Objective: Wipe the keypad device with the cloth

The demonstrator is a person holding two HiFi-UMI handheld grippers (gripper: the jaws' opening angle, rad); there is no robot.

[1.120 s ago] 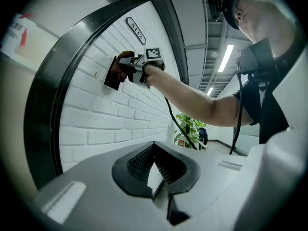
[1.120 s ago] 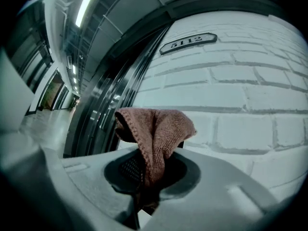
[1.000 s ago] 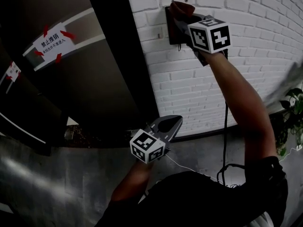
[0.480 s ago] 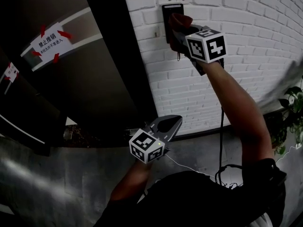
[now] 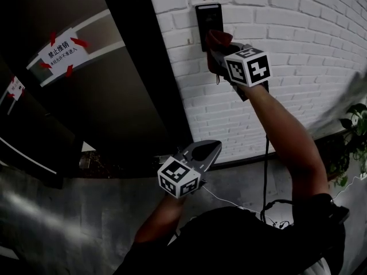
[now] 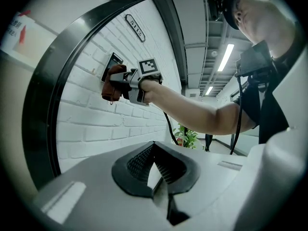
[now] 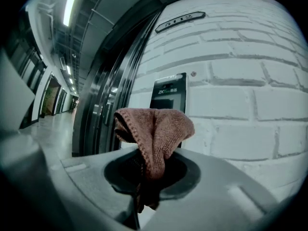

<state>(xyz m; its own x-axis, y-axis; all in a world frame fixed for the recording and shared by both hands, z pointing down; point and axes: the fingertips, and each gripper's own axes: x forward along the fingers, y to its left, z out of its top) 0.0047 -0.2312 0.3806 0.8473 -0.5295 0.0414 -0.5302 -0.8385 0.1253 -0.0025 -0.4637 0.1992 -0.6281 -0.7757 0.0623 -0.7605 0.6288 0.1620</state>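
A white brick wall (image 5: 298,56) stands beside a dark door (image 5: 114,107). The person's outstretched right arm (image 5: 287,130) holds the right gripper (image 5: 219,55) up at the wall, its fingers clamped on a bunched brown cloth (image 5: 217,40). The left gripper (image 5: 207,149) hangs low near the door, its fingers closed together on nothing. The black keypad device (image 5: 209,16) is mounted on the brick just right of the door frame. The cloth sits at its lower edge; whether the two touch cannot be told.
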